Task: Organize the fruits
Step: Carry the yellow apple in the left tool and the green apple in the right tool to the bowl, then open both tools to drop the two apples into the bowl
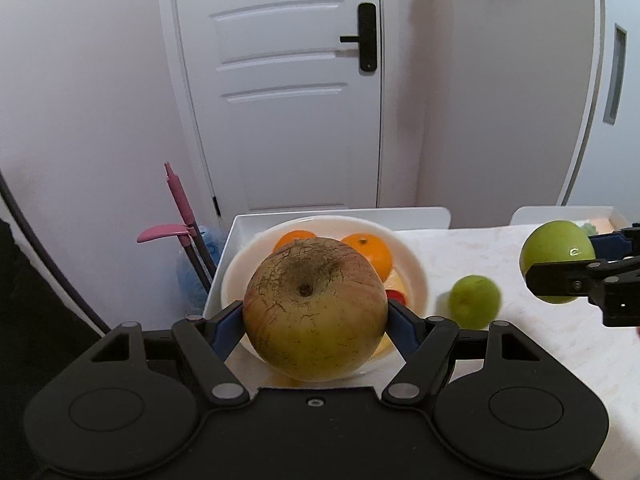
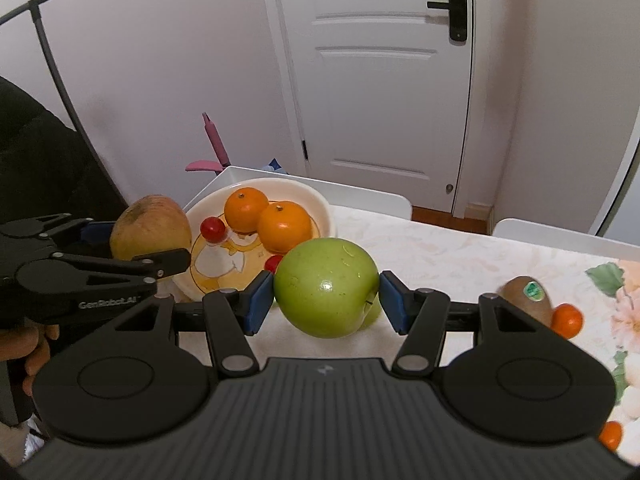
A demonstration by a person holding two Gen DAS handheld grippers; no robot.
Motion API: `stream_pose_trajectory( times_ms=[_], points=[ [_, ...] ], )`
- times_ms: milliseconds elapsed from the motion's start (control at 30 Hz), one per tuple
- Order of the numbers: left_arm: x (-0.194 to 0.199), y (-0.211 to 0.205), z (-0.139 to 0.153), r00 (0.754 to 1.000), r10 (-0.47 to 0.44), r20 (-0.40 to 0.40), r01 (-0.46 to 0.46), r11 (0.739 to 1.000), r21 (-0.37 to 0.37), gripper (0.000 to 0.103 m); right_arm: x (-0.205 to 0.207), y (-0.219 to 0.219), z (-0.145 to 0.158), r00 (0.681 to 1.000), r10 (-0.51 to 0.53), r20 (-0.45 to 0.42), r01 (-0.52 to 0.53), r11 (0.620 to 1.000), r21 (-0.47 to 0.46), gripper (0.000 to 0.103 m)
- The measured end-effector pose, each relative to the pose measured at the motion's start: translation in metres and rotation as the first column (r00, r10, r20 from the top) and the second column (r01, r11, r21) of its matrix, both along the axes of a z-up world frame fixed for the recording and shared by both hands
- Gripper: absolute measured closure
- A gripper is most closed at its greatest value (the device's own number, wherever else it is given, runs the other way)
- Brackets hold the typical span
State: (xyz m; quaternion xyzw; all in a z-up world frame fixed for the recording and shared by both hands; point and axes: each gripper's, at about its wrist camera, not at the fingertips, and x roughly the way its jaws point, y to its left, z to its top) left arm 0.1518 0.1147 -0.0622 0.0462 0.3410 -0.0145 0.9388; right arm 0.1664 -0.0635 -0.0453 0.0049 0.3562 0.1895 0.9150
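My left gripper point(image 1: 315, 316) is shut on a large yellow-brown russet apple point(image 1: 315, 310) and holds it above the near rim of a white bowl point(image 1: 416, 272). The bowl holds two oranges point(image 1: 370, 254) and small red fruits point(image 2: 213, 229). My right gripper point(image 2: 326, 300) is shut on a big green apple point(image 2: 326, 288), held above the table to the right of the bowl. It also shows in the left wrist view point(image 1: 558, 256). A smaller green fruit point(image 1: 475, 301) lies on the table between bowl and right gripper.
A kiwi with a sticker point(image 2: 526, 298) and two small oranges point(image 2: 567, 320) lie on the flowered tablecloth at right. White chair backs point(image 1: 344, 216) stand behind the table. A pink mop point(image 1: 180, 208) leans at left, before a white door point(image 1: 288, 80).
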Motion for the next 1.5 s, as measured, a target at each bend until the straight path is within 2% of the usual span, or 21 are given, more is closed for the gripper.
stream_pose_trajectory(
  times_ms=[333, 767, 800, 867, 900, 1233, 1500],
  points=[
    [0.039, 0.030, -0.032, 0.995, -0.088, -0.055, 0.089, 0.996, 0.012, 0.025, 0.017, 0.033, -0.020, 0.997, -0.068, -0.039, 0.067, 0.998, -0.005, 0.031],
    [0.060, 0.027, -0.060, 0.975, -0.192, -0.108, 0.198, 0.979, 0.047, 0.024, 0.031, 0.039, -0.027, 0.993, -0.097, -0.062, 0.096, 0.995, -0.029, 0.031],
    [0.060, 0.026, -0.061, 0.974, -0.197, -0.109, 0.203, 0.978, 0.052, 0.023, 0.032, 0.038, -0.027, 0.993, -0.097, -0.062, 0.096, 0.995, -0.029, 0.031],
    [0.055, 0.026, -0.056, 0.977, -0.197, -0.078, 0.202, 0.977, 0.062, 0.012, 0.033, 0.036, -0.024, 0.993, -0.095, -0.064, 0.093, 0.995, -0.027, 0.031],
    [0.052, 0.027, -0.052, 0.978, -0.197, -0.067, 0.201, 0.978, 0.057, 0.003, 0.033, 0.036, -0.023, 0.994, -0.092, -0.064, 0.091, 0.996, -0.024, 0.031],
    [0.021, 0.031, -0.033, 0.982, -0.185, -0.038, 0.187, 0.981, 0.046, 0.001, 0.040, 0.037, -0.020, 0.998, -0.014, -0.057, 0.012, 0.999, -0.040, 0.031],
    [0.003, 0.028, -0.032, 0.986, -0.166, -0.034, 0.168, 0.983, 0.067, 0.000, 0.047, 0.059, -0.032, 0.990, 0.124, -0.060, -0.129, 0.988, -0.086, 0.031]
  ],
)
